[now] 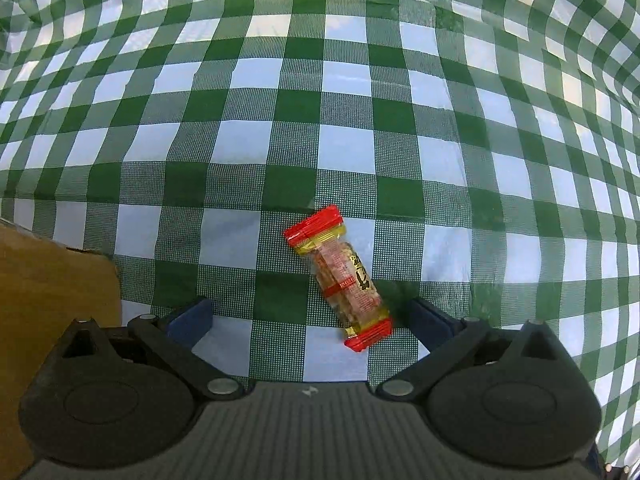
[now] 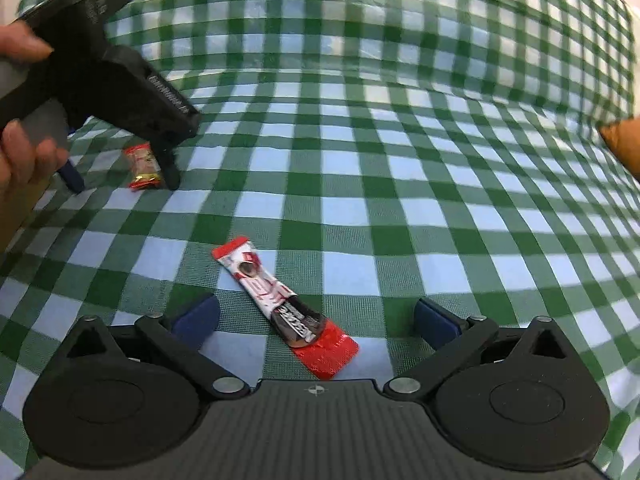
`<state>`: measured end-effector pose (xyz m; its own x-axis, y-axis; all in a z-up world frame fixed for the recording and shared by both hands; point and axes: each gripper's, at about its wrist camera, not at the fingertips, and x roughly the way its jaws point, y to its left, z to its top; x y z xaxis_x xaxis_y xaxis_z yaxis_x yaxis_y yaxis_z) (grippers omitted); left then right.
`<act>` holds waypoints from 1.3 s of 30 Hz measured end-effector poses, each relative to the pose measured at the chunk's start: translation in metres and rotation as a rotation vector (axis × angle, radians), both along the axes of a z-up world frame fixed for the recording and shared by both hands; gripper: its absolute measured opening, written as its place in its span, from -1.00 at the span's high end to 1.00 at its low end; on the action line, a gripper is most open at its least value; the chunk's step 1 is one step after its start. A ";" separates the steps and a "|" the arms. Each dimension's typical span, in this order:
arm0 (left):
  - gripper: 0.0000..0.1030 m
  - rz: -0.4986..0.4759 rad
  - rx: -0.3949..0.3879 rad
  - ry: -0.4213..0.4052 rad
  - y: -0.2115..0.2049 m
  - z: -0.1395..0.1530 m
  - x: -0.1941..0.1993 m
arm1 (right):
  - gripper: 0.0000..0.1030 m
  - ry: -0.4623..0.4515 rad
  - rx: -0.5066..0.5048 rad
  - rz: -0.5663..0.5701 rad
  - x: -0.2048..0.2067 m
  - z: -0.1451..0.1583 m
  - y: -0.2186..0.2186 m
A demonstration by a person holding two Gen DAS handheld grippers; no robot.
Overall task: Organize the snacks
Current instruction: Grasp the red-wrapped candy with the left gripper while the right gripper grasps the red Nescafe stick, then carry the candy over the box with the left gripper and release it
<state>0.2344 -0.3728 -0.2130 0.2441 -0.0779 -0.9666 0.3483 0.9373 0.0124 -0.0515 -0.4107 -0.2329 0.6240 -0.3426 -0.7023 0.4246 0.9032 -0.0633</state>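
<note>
Clearly, both claws are spread wide and nothing is held: the left gripper [image 1: 310, 316] has a clear, red-ended snack packet [image 1: 339, 276] lying slantwise between its fingers, nearer the right one, and the right gripper [image 2: 316, 318] has a long red-and-white snack sachet [image 2: 280, 300] angled between its own. Both wrappers are judged light, thin and slippery on the checked tablecloth [image 1: 360, 80], with crushable contents. A grip across the filled middle is advised, not on the flat sealed ends.

Setting: domestic dining or picnic-style table. Evidence: green-and-white gingham tablecloth [image 1: 320, 92], glossy, creased, covering whole surface. Wrapped snacks lie loose on tablecloth. Brown cardboard box [image 1: 48, 292] at tablecloth's left edge. No walls or furnishings visible.
</note>
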 end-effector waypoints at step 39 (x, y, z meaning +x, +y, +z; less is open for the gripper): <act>0.53 -0.127 -0.185 -0.316 0.306 0.243 -0.229 | 0.68 -0.279 0.213 0.012 -0.119 0.208 0.199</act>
